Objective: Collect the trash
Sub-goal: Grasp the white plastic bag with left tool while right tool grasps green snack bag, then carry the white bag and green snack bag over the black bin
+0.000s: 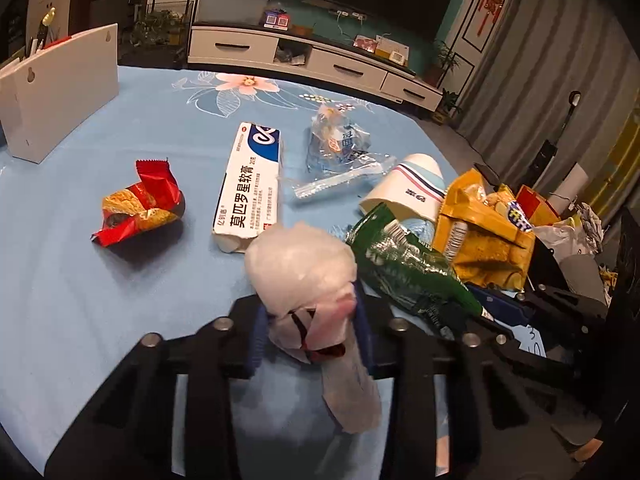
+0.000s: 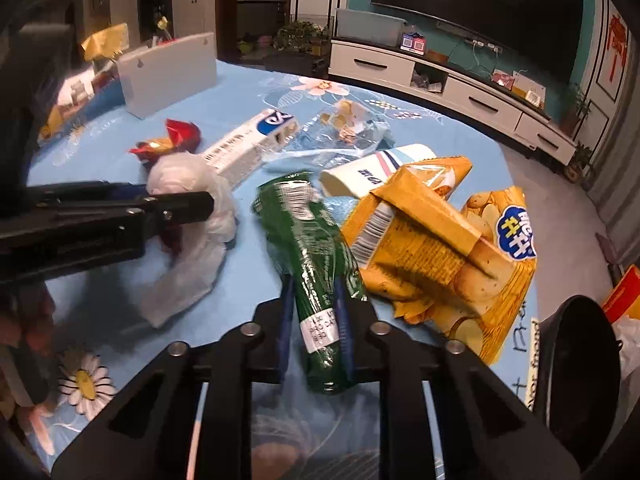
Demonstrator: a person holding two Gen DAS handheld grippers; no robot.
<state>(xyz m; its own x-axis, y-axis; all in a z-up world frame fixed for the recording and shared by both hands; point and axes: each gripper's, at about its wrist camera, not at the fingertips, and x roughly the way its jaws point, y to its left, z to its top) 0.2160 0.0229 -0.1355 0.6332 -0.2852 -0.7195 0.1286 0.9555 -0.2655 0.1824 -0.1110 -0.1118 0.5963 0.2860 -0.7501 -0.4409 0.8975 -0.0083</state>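
My left gripper [image 1: 312, 316] is shut on a crumpled white tissue wad [image 1: 300, 264], whose tail hangs down between the fingers. From the right wrist view that gripper [image 2: 180, 202] comes in from the left, with the tissue wad [image 2: 192, 184] touching the blue tablecloth [image 2: 240, 300]. My right gripper [image 2: 314, 300] is shut on the near end of a long green wrapper [image 2: 304, 240], which lies on the cloth. In the left wrist view the green wrapper [image 1: 408, 268] lies just right of the tissue.
More trash lies behind: a red snack wrapper [image 1: 140, 204], a white ointment box [image 1: 252, 184], a clear plastic bag [image 1: 340, 144], a tipped paper cup [image 1: 408, 192] and yellow chip bags [image 2: 440, 248]. A white box [image 1: 60, 92] stands far left. A black bin [image 2: 576, 360] sits off the table's right edge.
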